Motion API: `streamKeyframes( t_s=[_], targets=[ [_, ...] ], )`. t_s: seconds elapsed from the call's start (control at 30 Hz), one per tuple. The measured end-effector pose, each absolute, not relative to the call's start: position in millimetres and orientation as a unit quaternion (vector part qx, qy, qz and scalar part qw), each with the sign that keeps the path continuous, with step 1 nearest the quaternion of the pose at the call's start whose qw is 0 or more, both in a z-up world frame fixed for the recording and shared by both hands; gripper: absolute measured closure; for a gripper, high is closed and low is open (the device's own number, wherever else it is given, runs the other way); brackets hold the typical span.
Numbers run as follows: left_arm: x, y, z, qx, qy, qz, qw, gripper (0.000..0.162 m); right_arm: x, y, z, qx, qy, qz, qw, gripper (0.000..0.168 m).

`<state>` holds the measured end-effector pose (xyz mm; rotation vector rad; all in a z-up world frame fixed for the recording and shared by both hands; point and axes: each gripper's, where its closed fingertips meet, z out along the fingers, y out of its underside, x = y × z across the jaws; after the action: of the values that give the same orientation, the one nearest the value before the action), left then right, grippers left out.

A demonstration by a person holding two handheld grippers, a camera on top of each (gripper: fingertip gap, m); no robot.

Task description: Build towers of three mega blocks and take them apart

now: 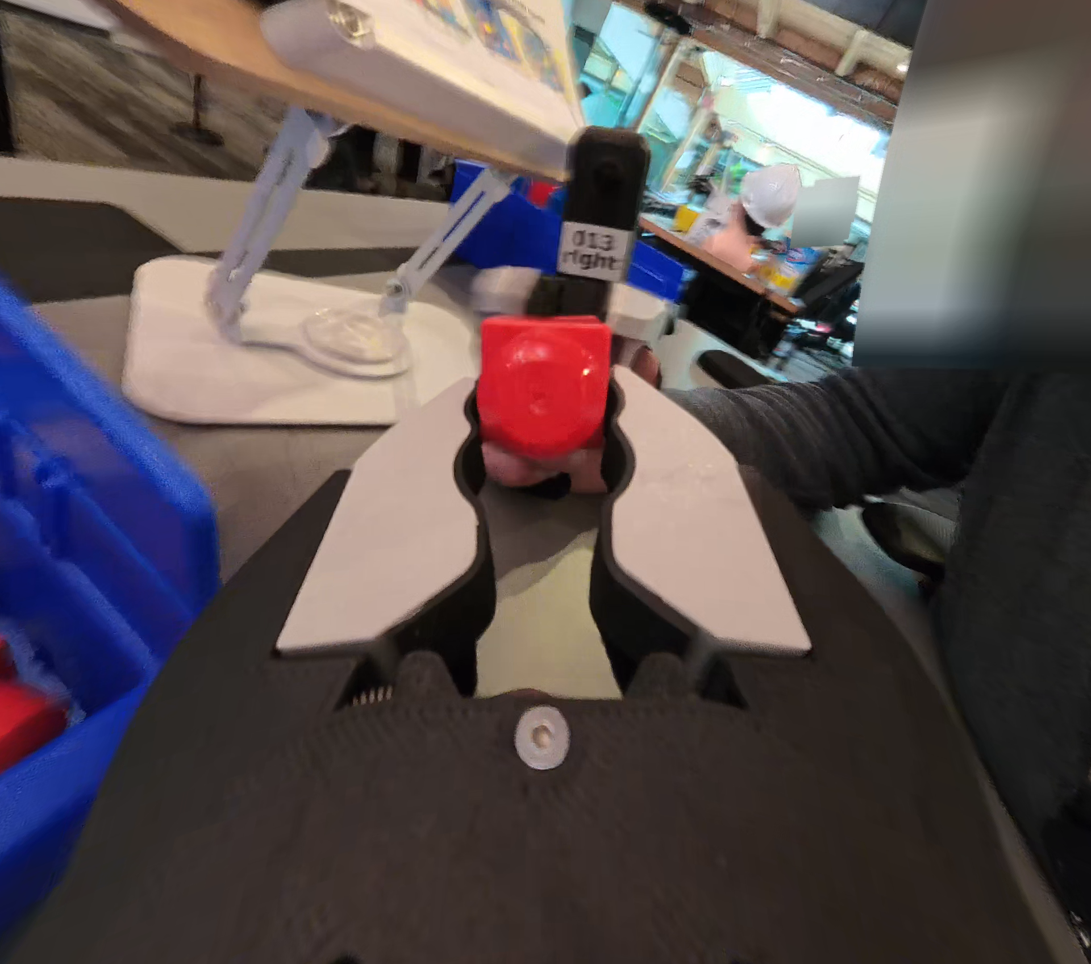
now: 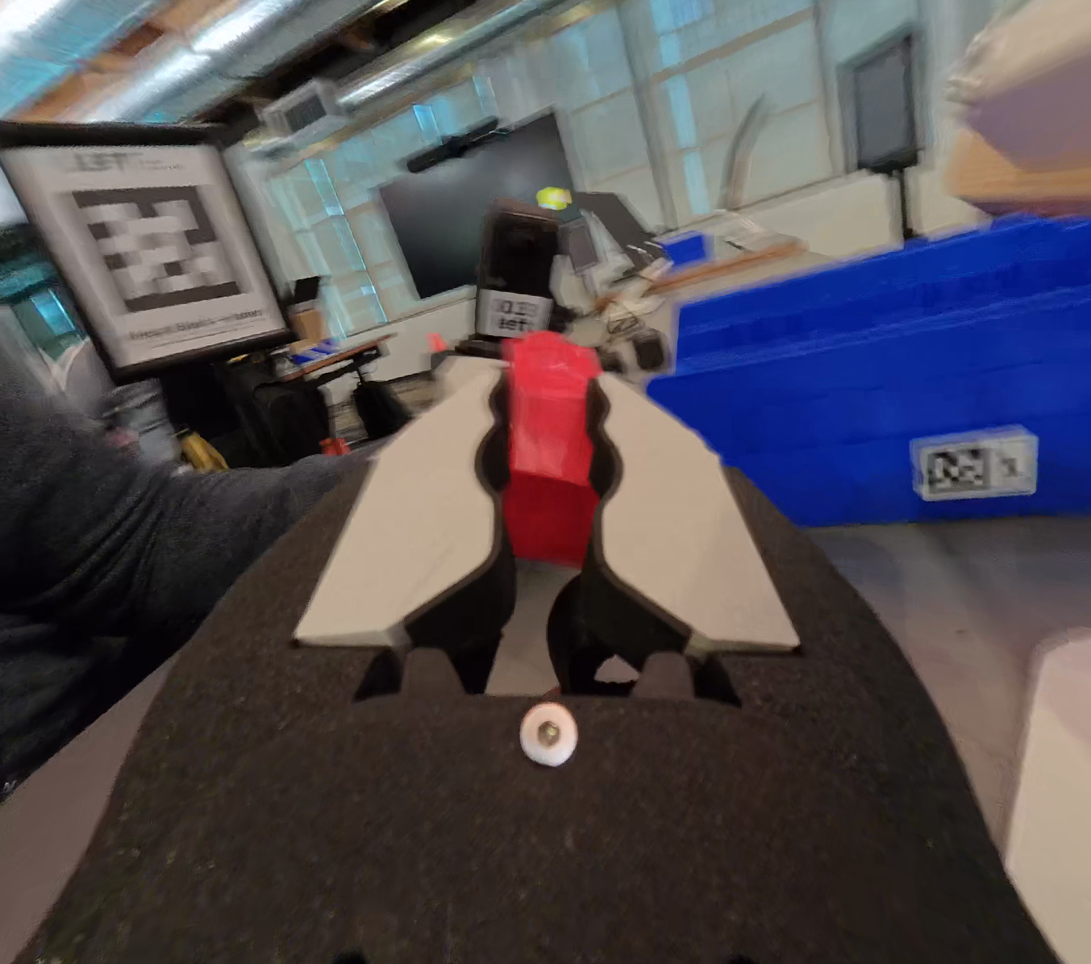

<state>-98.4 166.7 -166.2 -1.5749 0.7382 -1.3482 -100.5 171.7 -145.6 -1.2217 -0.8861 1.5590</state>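
1. The left tool (image 1: 543, 404) is squeezing one end of the red blocks (image 1: 543, 387), up in the air above the surface.
2. The right tool (image 2: 549, 440) is squeezing the other end.
3. I think they are pushing the blocks together or pulling them apart; I cannot tell which. Next, both must keep straight.

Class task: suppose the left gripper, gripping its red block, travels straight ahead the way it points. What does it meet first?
Most likely the right gripper facing it: its black camera body sits directly behind the red block held by the left gripper. Depth between them is unclear.
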Motion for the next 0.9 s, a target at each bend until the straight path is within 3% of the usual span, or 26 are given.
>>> streamKeyframes(
  t_s=[0.17, 0.43, 0.57, 0.9],
  targets=[
    [-101.5, 168.5, -168.8, -0.645, 0.31, -0.526, 0.46, 0.125, -102.0, 171.6, -146.3, -0.497, -0.361, 0.637, 0.466, 0.144],
    [-118.3, 165.4, -156.6, -0.641, 0.339, -0.489, 0.485, 0.125, -107.4, 170.7, -155.7, -0.515, -0.386, 0.623, 0.443, 0.116],
    [-115.7, 156.9, -160.1, -0.648, 0.384, -0.461, 0.469, 0.125, -112.3, 158.2, -158.6, -0.504, -0.421, 0.619, 0.43, 0.132],
    [-114.6, 147.3, -162.4, -0.652, 0.404, -0.469, 0.438, 0.125, -113.2, 148.7, -159.8, -0.491, -0.447, 0.618, 0.421, 0.132]
  ],
)
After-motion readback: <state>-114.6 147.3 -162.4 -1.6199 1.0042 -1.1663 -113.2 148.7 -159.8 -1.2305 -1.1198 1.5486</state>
